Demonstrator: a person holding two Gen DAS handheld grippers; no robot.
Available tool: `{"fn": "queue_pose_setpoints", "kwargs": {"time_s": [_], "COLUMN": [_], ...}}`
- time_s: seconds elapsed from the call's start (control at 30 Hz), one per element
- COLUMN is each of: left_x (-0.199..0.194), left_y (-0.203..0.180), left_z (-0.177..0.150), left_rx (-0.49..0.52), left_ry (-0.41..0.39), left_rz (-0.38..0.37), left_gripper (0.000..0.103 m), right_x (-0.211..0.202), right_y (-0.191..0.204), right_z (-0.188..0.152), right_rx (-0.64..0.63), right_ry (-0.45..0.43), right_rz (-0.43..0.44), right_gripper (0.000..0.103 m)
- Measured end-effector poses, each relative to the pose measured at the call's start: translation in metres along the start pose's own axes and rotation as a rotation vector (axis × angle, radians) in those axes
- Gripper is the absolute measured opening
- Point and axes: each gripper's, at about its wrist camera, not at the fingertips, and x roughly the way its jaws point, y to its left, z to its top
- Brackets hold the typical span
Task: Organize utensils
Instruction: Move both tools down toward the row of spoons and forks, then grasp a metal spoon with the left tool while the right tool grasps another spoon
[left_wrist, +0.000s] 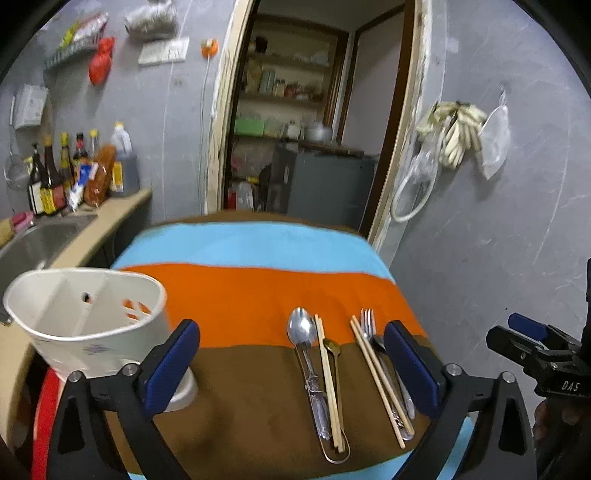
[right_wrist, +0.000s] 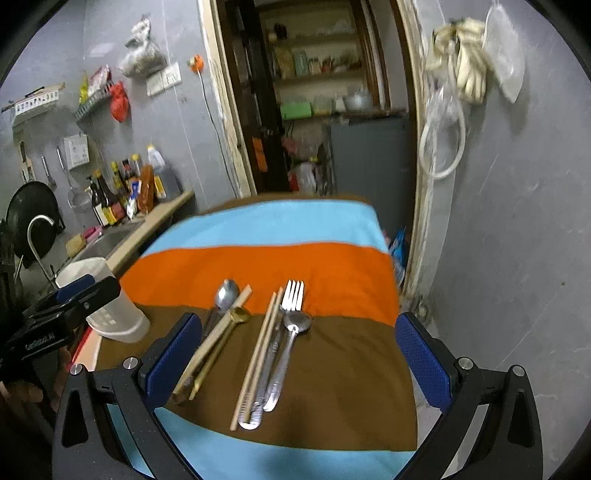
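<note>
Left gripper (left_wrist: 291, 363) jaws apart, empty; right gripper (right_wrist: 299, 354) jaws apart, empty, body reads "DAS"; left body lettering too blurred to read; utensil holder (left_wrist: 92, 321) unlabelled

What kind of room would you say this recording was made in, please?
Most likely a small home kitchen: a steel sink set in a counter, sauce bottles beside it, and a wok hanging on the wall.

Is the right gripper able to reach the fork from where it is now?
Probably yes. The right gripper is open and empty, and the fork lies ahead between its fingers. Chopsticks and a spoon lie against it, so a clean grasp may be awkward.
</note>
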Motion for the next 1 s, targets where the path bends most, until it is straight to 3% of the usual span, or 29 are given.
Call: {"fn": "queue_pose_setpoints", "kwargs": {"time_s": [0.13,0.3,0.47,0.63,0.73,0.87,1.0], "left_x": [0.03,0.063,0.085,0.098,0.109,0.122,0.132], "left_y": [-0.002,-0.003,-0.002,-0.002,-0.002,-0.002,0.002], "left_z": [-0.006,-0.019,-0.03,-0.036,-0.038,-0.032,-0.027], "left_rx": [-0.018,-0.031,-0.061,-0.096,-0.102,-0.132,-0.16], "left_ry": [0.088,0.193,0.29,0.328,0.371,0.437,0.478], "left_rz": [0.014,0.029,0.009,-0.03,-0.022,-0.003,-0.003], "left_gripper": [0.083,0.063,0.055,0.055,0.045,0.033,0.028], "right_x": [0.034,0.079,0.117,0.134,0.143,0.149,0.151], "right_y": [-0.011,-0.014,-0.014,-0.013,-0.014,-0.016,-0.017], "right_z": [-0.008,-0.021,-0.035,-0.043,-0.043,-0.04,-0.037], "right_rx": [0.013,0.01,0.02,0.024,0.022,0.013,0.029], "right_ry": [0.067,0.158,0.241,0.28,0.294,0.302,0.31], "right_rz": [0.051,0.1,0.15,0.176,0.181,0.166,0.199], "right_gripper": [0.101,0.076,0.055,0.046,0.04,0.023,0.021]}}
